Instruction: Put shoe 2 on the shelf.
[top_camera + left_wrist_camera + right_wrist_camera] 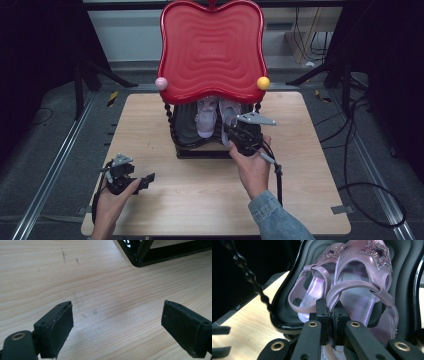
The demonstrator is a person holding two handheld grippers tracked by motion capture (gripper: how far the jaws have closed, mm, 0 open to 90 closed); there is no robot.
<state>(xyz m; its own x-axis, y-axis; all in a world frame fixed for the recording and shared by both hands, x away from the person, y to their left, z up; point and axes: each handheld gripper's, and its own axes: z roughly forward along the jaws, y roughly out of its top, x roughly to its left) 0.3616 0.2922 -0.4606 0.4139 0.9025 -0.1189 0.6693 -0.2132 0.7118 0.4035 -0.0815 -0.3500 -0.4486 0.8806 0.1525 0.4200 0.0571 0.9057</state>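
Pink sandal (359,287), right one of a pair on the black lower shelf (287,315) under the red tray (212,50), toward the worktop's (200,200) far edge. Heel strap pinched in the right tool (331,315), clamped shut. Lifting-out step, probably; next, a steady pull toward the near edge. Left tool (117,322) spread apart, empty, near the left corner.

Two pale pink strapped sandals (216,116) side by side on black wavy lower shelf (186,131), under red scalloped plastic tray (212,50); right gripper (239,134) at shelf's front, left gripper (131,176) well left.
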